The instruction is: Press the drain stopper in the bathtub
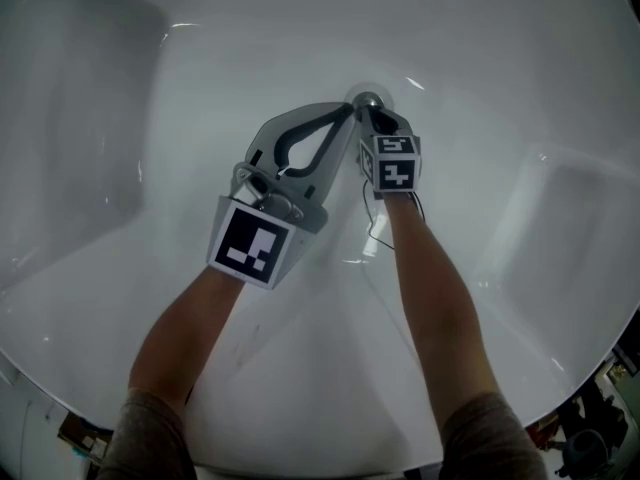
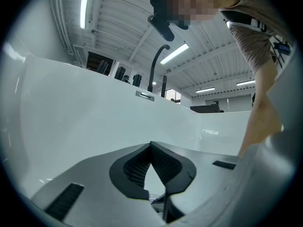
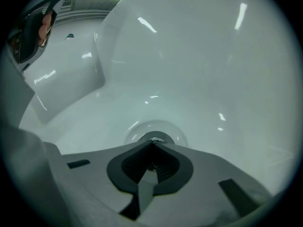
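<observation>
The round chrome drain stopper (image 1: 367,99) sits in the white bathtub floor (image 1: 300,48) at the top centre of the head view. My right gripper (image 1: 365,114) is shut, its tips resting on the stopper's near edge. In the right gripper view the stopper (image 3: 152,136) shows as a metal ring just past the closed tips of that gripper (image 3: 152,144). My left gripper (image 1: 348,110) is shut too, its tips meeting beside the right one's at the stopper. In the left gripper view its jaws (image 2: 150,145) point at the tub wall.
The tub's sloped walls rise all round, with a moulded step at the left (image 1: 90,118) and a recessed ledge at the right (image 1: 570,218). A black faucet (image 2: 156,70) stands on the tub rim. A thin cable (image 1: 378,230) hangs under the right gripper.
</observation>
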A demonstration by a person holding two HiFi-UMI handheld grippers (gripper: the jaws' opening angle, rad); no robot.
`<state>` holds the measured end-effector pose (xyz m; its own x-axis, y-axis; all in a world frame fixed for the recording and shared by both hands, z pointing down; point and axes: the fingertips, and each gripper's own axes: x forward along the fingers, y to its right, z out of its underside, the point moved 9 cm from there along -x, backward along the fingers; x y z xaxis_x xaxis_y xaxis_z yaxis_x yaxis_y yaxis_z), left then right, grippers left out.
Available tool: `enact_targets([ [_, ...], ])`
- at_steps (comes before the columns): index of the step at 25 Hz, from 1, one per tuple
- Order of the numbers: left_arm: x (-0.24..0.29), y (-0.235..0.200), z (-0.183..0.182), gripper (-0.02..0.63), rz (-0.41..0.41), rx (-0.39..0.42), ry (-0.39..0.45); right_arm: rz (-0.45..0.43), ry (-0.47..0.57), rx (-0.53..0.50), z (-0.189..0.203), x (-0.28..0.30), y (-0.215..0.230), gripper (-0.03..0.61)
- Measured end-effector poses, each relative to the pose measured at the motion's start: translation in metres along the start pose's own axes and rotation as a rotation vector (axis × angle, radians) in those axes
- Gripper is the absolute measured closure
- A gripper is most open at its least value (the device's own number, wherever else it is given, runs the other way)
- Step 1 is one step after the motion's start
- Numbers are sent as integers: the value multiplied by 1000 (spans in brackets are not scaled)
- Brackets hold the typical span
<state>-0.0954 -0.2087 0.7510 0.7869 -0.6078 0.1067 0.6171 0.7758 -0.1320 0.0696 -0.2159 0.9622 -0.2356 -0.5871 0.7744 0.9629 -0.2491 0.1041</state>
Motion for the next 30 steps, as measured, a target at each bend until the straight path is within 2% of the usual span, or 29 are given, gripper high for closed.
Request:
enact_targets([
  [12,-2,1,5,612,3,-24,-22,-25,-88,19,-3,5,2,574],
  [18,-1,2,7,612,2,-26,-42,-14,-31,7,-5,-4,1,574],
  [21,-3,1,9,612,-5,-35,-51,-13,-40,-21,-6,-5,2,575],
  [26,-6,2,13,612,-21,-50,-77,5,-36,10,-6,-12,4,575],
  [30,-13,1,-4,612,-30,-53,-79,11,-23,42,-15,-28,-4,575],
])
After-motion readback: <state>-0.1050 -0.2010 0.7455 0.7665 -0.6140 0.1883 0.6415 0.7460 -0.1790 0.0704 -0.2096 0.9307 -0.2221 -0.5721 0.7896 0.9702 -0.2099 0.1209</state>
